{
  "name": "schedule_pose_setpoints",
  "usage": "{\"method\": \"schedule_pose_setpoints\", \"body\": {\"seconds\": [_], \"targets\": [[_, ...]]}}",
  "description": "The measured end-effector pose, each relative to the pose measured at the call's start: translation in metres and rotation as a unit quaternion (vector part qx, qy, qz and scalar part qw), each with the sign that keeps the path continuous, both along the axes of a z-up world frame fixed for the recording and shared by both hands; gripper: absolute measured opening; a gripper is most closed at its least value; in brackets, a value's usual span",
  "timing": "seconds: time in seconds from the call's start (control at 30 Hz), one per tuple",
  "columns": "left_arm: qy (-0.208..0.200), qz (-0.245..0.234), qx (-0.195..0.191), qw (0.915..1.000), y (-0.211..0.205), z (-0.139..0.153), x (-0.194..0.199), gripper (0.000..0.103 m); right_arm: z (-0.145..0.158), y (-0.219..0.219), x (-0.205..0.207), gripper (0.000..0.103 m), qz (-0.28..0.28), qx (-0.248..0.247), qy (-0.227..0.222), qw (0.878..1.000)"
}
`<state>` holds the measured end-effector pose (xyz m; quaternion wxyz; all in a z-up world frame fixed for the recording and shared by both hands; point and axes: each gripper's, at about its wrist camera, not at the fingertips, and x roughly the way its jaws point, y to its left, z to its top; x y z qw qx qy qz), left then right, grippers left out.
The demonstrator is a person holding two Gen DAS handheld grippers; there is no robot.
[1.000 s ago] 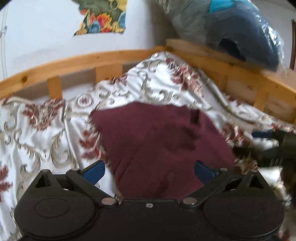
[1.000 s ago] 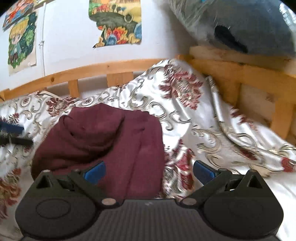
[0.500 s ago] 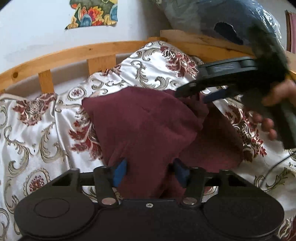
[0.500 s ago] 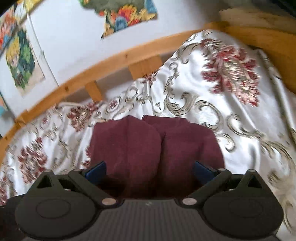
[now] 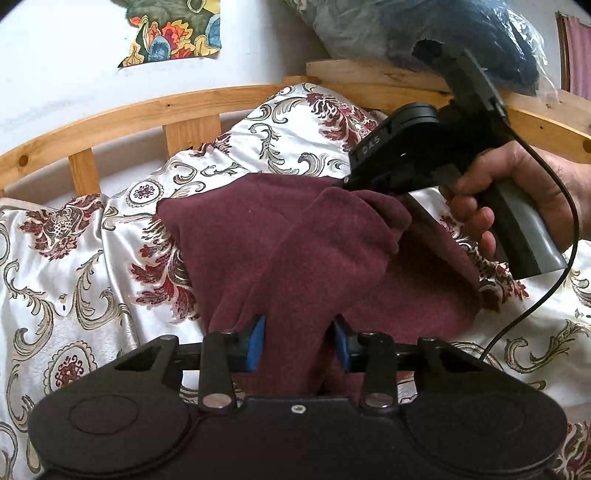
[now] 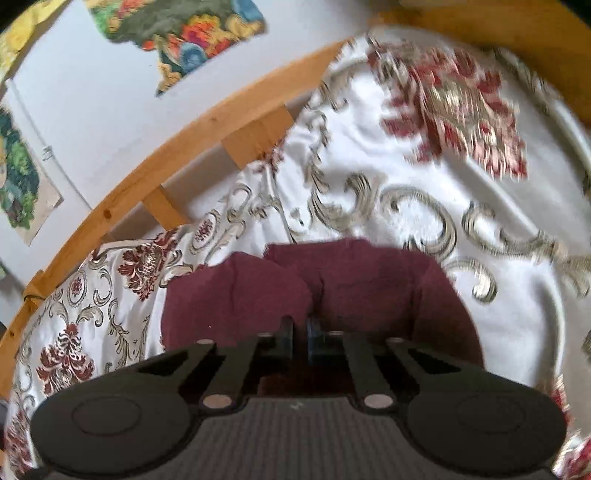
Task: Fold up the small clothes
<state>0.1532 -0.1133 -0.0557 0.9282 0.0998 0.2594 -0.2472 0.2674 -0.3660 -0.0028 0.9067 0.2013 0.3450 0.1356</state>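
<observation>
A maroon garment (image 5: 295, 251) lies on the patterned bedspread (image 5: 74, 258), partly folded over itself. My left gripper (image 5: 298, 341) is at its near edge. The jaws are closing, with a bunched fold of the garment between the blue pads (image 5: 255, 339) and touching both. A hand (image 5: 517, 192) holds my right gripper (image 5: 349, 181), which is shut on the garment's far right corner and holds it raised off the bed. In the right wrist view the right gripper (image 6: 300, 332) has its fingers together on the maroon garment (image 6: 369, 284).
A wooden bed rail (image 5: 147, 114) runs along the back below a white wall with a torn colourful poster (image 5: 173, 33). A plastic-wrapped dark bundle (image 5: 443, 29) rests on the rail at the right. A black cable (image 5: 546, 288) hangs from the right gripper across the bedspread.
The left jaws narrowed from wide open onto a fold of the garment. The right gripper swung in from the right over the garment, shut on its far corner and lifted it.
</observation>
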Motion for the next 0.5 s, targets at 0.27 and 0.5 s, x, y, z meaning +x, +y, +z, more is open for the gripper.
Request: {"method": "schedule_pose_setpoints", "body": {"seconds": [0.27, 0.5], "targets": [[0.013, -0.030, -0.033, 0.9989, -0.004, 0.007, -0.004, 0.036, 0.036, -0.015, -0.036, 0.007, -0.008, -0.065, -0.073, 0.995], [0.012, -0.057, -0.038, 0.9975, -0.019, 0.007, -0.014, 0.036, 0.029, -0.045, -0.058, 0.007, -0.039, -0.066, -0.064, 0.995]]}}
